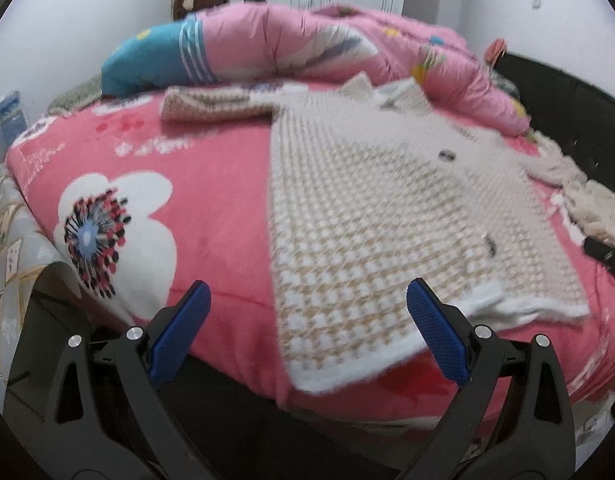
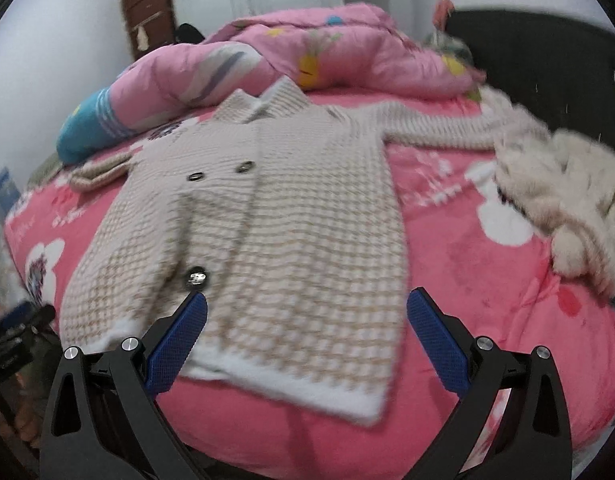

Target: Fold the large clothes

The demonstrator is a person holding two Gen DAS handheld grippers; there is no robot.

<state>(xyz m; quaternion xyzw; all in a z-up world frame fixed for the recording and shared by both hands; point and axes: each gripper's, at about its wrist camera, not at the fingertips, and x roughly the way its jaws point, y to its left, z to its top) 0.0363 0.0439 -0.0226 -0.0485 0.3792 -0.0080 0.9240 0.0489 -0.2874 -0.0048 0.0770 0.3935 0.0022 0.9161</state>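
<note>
Right in front of you, your left gripper [image 1: 307,312] has its jaws wide open and holds nothing. Your right gripper [image 2: 307,320] is the same: jaws spread far apart, with nothing in them. Both hang just above the near edge of the bed, likely so you can look over the job before you grab.

Under them lies the knit cardigan [image 2: 259,220]. It is cream and tan with little checks, and it lies flat, front side up, on the pink flower blanket [image 1: 211,208]. Its white hem [image 2: 307,392] is the part closest to you, right at the bed's edge. That makes the hem the easy place to pinch first, I think. You can see dark buttons [image 2: 196,278] down the front, one low and two higher up.

A bit farther off, one sleeve [image 2: 435,128] is stretched out to the right side. The other sleeve [image 1: 215,106] looks bunched up on the left. They are spread away from the body, so they likely need folding in first.

Next to the right sleeve sits a fluffy cream pile [image 2: 567,208], maybe another piece of clothing. It touches the sleeve's end, as far as I can tell.

At the far end a puffy pink quilt [image 2: 307,56] is rolled up, with a blue pillow [image 1: 147,60] at its end. No box or basket shows up anywhere.
</note>
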